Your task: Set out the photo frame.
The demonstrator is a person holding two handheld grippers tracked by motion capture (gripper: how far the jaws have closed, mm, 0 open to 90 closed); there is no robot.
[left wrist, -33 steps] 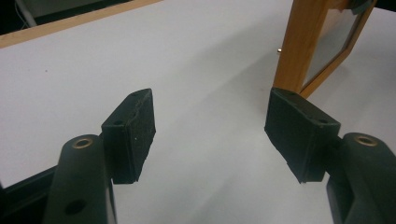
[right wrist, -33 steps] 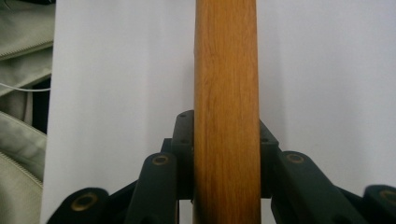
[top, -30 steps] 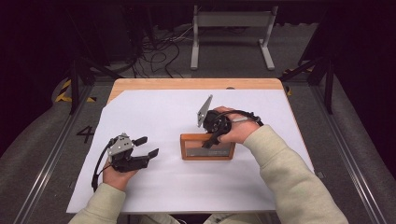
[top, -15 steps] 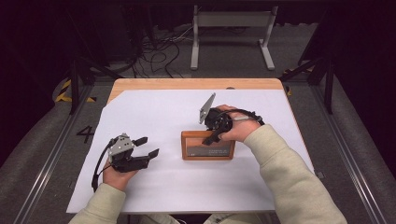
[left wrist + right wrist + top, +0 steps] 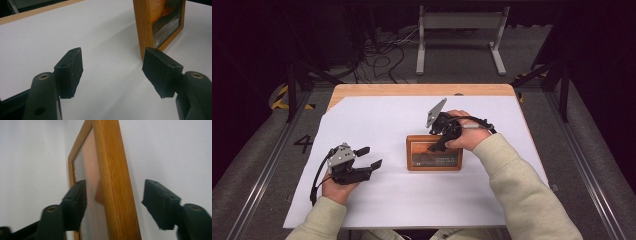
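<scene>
A wooden picture frame (image 5: 434,159) stands on its long edge on the white sheet (image 5: 387,115), right of the table's middle. My right gripper (image 5: 434,145) reaches down over its top edge. In the right gripper view the frame's edge (image 5: 112,182) runs between the jaws, which have just been opening; the pads stand clear of the wood, so my right gripper (image 5: 115,202) is open. My left gripper (image 5: 371,156) rests on the sheet to the frame's left, open with nothing between its jaws. In the left gripper view, my left gripper (image 5: 113,72) points at the frame's corner (image 5: 160,22).
The wooden table (image 5: 412,90) shows as a strip beyond the sheet. A metal stand (image 5: 462,20) and loose cables (image 5: 382,50) are on the floor behind it. Bare white sheet lies in front of and behind the frame.
The right gripper's jaws have spread apart from the frame's top edge. Both hands have stayed almost where they were, and the frame has not shifted.
</scene>
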